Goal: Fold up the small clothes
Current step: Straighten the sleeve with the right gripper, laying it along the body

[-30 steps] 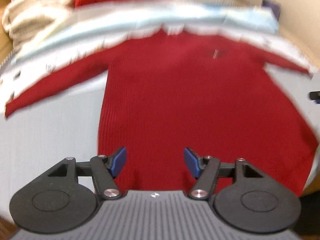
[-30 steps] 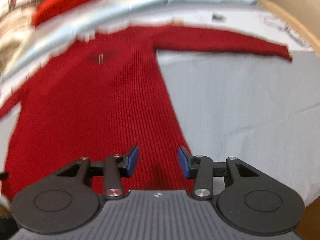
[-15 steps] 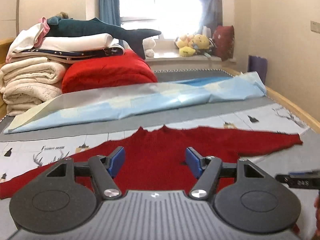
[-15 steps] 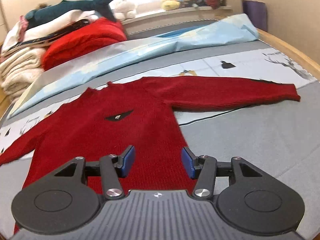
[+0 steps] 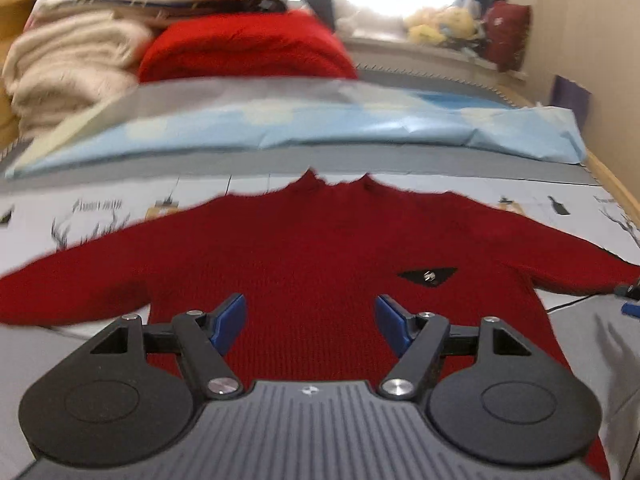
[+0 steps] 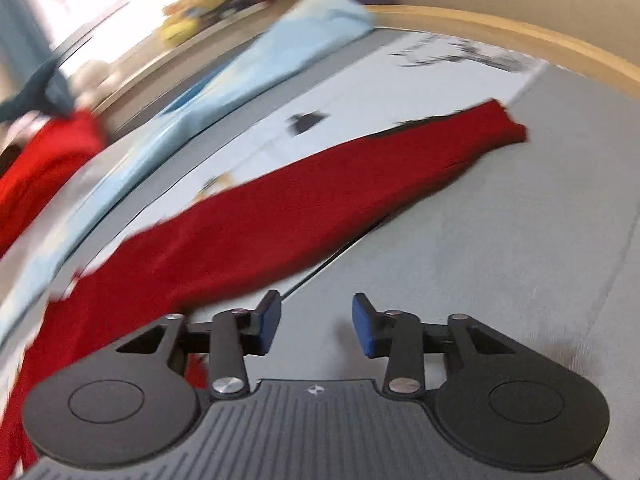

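Observation:
A small red knit sweater [image 5: 320, 256] lies flat on the bed with both sleeves spread out and a dark triangular badge [image 5: 427, 277] on its chest. My left gripper [image 5: 310, 320] is open and empty, hovering over the sweater's body. My right gripper [image 6: 316, 326] is open and empty over the grey sheet, just right of the sweater's armpit. The sweater's right sleeve [image 6: 320, 200] stretches up and right to its cuff [image 6: 502, 122]. A bit of the right gripper [image 5: 628, 300] shows at the left wrist view's right edge.
A light blue folded sheet [image 5: 320, 124] lies across the bed behind the sweater. A red blanket [image 5: 248, 48] and stacked cream and white bedding [image 5: 68, 60] sit at the back left. Plush toys [image 5: 440, 28] line the windowsill. The wooden bed rim [image 6: 520, 36] runs along the right.
Both views dipped back down toward the bed. The left gripper came over the sweater's chest. The right gripper swung right, off the body toward the right sleeve. Both stayed open.

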`<state>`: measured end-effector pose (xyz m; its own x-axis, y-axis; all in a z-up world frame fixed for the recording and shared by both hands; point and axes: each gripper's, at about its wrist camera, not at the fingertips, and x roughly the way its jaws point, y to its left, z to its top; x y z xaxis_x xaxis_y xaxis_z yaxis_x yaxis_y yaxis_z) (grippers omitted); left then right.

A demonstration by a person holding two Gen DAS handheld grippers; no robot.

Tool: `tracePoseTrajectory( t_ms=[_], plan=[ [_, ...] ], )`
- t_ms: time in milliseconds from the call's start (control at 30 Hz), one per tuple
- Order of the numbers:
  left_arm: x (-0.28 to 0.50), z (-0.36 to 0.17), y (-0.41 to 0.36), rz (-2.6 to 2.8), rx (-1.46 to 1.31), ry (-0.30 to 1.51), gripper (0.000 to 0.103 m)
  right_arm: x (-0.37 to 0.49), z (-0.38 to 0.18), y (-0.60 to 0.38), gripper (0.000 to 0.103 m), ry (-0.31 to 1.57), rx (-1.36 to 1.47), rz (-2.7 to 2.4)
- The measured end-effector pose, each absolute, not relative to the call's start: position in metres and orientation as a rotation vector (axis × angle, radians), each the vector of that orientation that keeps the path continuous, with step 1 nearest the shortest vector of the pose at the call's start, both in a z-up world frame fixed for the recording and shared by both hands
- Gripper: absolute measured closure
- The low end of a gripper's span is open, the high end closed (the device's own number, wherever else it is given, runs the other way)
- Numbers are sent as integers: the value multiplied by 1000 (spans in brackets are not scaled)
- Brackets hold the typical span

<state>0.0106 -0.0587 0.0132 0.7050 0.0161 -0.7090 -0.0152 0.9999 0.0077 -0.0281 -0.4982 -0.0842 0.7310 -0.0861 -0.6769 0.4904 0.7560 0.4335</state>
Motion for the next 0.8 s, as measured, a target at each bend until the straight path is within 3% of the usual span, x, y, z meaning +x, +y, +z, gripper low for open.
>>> tracePoseTrajectory(
  t_ms=[167,300,567,667,733,800],
  plan=[
    [18,-7,-45,16,-13,818,27,-12,-102,-535,62,579,758,-426],
    [26,-20,-33,7,-50,840,26,-4,-129,-562,55,533,906,-475],
    [31,-37,-11,32,-69,856,24,13,-155,-581,55,437,982,-545],
    [32,-39,-4,41,-76,857,24,23,-155,-583,67,422,971,-591],
    [31,-38,1,43,-83,853,24,26,-156,-585,84,416,994,-644],
    [30,-35,7,50,-90,845,24,30,-149,-582,86,394,958,-673]
  ],
)
